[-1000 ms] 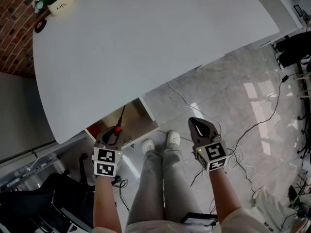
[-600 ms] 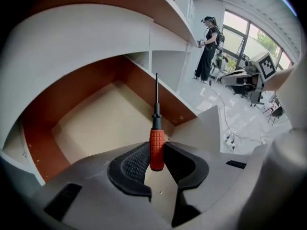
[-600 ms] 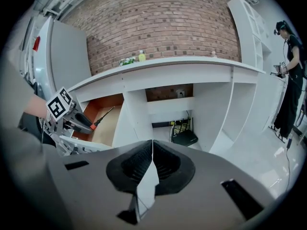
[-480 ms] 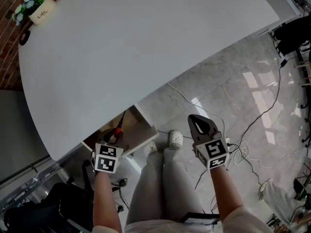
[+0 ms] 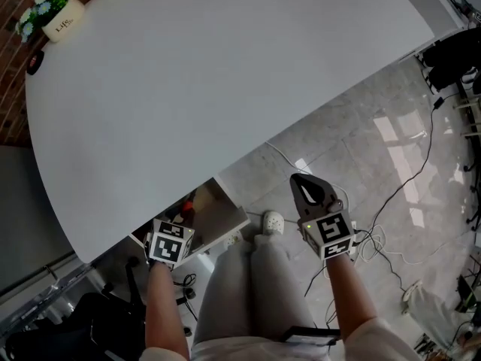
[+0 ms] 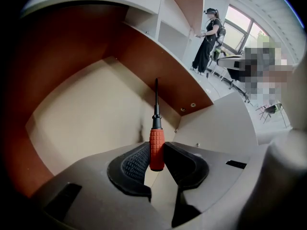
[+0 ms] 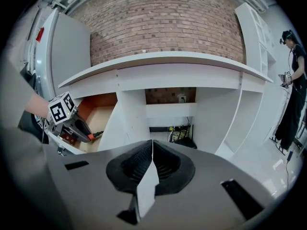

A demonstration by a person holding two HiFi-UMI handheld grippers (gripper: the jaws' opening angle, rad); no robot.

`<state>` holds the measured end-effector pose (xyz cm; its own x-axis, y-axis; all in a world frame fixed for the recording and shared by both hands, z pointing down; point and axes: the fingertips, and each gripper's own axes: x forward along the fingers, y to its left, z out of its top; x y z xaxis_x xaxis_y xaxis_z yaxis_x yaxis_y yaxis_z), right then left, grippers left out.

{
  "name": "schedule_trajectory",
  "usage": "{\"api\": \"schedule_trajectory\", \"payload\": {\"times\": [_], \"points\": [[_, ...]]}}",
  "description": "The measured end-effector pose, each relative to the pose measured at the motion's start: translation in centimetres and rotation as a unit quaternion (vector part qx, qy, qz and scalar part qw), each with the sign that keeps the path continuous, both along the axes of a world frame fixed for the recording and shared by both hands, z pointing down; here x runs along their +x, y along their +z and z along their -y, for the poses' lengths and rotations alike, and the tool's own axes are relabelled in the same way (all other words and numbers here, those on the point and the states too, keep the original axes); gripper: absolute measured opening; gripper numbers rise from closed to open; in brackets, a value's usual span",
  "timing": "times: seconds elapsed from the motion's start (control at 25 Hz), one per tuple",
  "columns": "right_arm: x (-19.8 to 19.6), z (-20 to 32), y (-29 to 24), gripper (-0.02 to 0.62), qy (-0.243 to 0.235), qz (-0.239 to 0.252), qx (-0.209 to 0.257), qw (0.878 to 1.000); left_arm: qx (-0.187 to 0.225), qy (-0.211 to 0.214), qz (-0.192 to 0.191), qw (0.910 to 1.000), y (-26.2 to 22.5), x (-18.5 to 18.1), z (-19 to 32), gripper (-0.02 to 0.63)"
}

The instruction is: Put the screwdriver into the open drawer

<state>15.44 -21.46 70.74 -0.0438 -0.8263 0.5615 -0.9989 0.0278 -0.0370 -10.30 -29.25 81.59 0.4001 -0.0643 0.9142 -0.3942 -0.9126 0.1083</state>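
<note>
My left gripper point(image 6: 156, 150) clamps the red-handled black-shafted screwdriver point(image 6: 156, 134) over the tan wooden drawer point(image 6: 81, 114); right gripper point(image 7: 152, 152) closed, empty

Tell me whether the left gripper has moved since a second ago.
Yes. In the head view the left gripper, shut on the screwdriver, has gone forward from the open drawer's front to over its inside, nearer the white table's edge.

At the upper left of the head view, the white flower pot point(image 5: 62, 22) on the desk point(image 5: 225, 74) bears small dark lettering that seems to read "Life". The lower-left marker cube point(image 5: 167, 244) and lower-right marker cube point(image 5: 331, 233) show only black-and-white square codes.
</note>
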Motion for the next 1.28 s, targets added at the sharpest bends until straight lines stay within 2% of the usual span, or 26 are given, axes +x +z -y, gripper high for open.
{"api": "schedule_trajectory", "payload": {"times": [0.24, 0.4, 0.52, 1.04, 1.28], "points": [[0.3, 0.8, 0.2, 0.018, -0.003, -0.011, 0.002, 1.0, -0.004, -0.008, 0.017, 0.9998, 1.5, -0.8, 0.7, 0.101], [0.0, 0.6, -0.1, 0.018, -0.008, -0.015, 0.001, 1.0, -0.005, -0.024, 0.012, 0.9996, 1.4, -1.0, 1.0, 0.14], [-0.3, 0.3, -0.9, 0.018, -0.011, -0.016, -0.001, 1.0, -0.005, -0.026, 0.007, 0.9996, 0.5, -1.1, 0.7, 0.14], [-1.5, -0.1, -9.6, 0.018, -0.027, -0.015, 0.003, 1.0, 0.007, -0.057, -0.022, 0.9981, -8.1, -1.0, -1.0, 0.11], [-1.5, -0.4, -14.0, 0.018, -0.037, -0.019, 0.014, 0.999, 0.023, -0.102, -0.06, 0.9927, -13.3, -0.6, -1.4, 0.052]]}}
